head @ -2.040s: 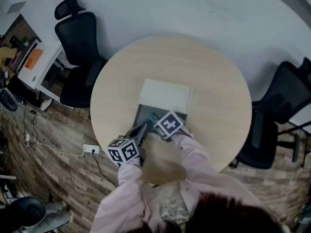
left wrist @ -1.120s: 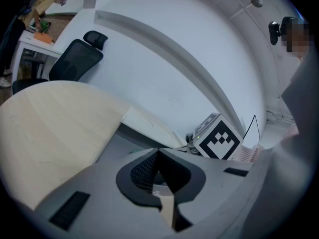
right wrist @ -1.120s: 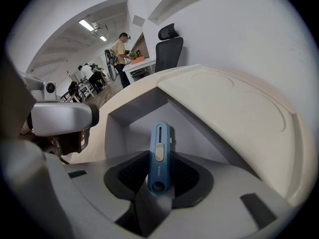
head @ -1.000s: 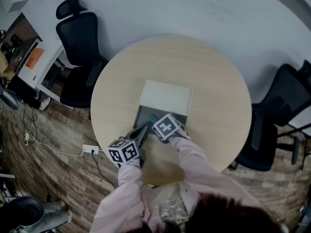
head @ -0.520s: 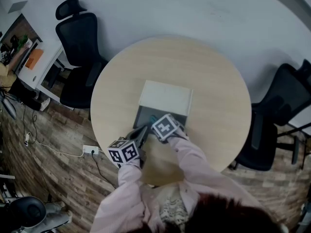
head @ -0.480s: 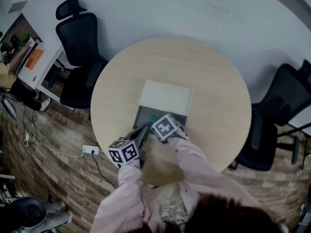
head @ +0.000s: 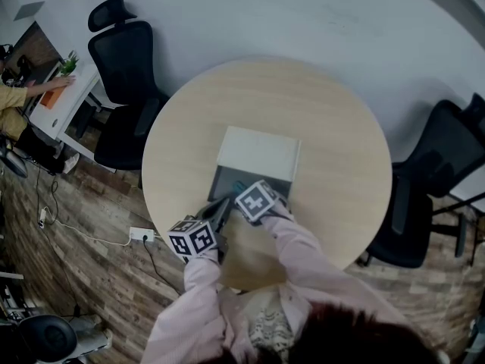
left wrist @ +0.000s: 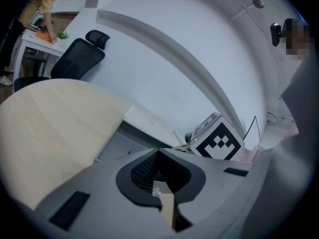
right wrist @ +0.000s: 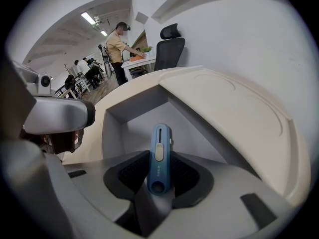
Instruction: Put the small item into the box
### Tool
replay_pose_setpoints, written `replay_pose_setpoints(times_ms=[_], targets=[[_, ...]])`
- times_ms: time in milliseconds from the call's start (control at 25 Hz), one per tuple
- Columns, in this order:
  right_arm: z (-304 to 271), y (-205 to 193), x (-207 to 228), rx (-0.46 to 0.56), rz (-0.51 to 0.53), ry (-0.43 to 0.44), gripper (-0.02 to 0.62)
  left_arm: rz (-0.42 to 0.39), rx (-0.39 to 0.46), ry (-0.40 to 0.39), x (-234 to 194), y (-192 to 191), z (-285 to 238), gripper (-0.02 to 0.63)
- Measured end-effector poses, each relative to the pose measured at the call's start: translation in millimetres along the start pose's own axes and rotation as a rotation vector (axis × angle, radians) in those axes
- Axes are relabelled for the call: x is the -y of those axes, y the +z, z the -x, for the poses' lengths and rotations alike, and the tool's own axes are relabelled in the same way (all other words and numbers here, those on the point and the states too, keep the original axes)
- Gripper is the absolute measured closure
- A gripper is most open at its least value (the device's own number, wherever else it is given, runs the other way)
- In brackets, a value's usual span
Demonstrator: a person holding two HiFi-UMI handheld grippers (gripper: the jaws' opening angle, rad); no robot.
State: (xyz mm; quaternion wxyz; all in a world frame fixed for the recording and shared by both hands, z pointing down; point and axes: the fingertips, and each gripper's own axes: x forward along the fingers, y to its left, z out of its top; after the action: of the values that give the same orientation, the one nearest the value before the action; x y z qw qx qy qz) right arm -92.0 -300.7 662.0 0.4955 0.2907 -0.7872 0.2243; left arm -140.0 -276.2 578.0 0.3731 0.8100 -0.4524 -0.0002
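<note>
Right gripper (right wrist: 159, 177) clamped the blue cutter (right wrist: 159, 153) above the open box (right wrist: 133, 127), centre frame; left gripper (left wrist: 158, 158), lower centre, sat pinched together.

No legible text, number or brand is found. One marker cube (head: 256, 200) and a second marker cube (head: 193, 237), at 6 o'clock on the table (head: 333, 127), show black-and-white square patterns only. The blue cutter (right wrist: 159, 156) carries faint print, unreadable.
</note>
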Motion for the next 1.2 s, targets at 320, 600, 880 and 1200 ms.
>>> replay_pose_setpoints(times_ms=[320,600,880,1200], targets=[[0,1,1,0.010,0.006,-0.014,0.443,0.003,0.000,-0.004,1,0,0,0.597],[2,2,3,0.030,-0.024,-0.021,0.408,0.003,-0.003,-0.001,1,-2,-1,0.597],[4,3,3,0.042,-0.025,-0.029,0.408,0.005,0.002,-0.003,2,0,-1,0.597],[13,16,-4,0.178,-0.018,0.026,0.417,0.003,0.008,-0.002,3,-2,4,0.597]])
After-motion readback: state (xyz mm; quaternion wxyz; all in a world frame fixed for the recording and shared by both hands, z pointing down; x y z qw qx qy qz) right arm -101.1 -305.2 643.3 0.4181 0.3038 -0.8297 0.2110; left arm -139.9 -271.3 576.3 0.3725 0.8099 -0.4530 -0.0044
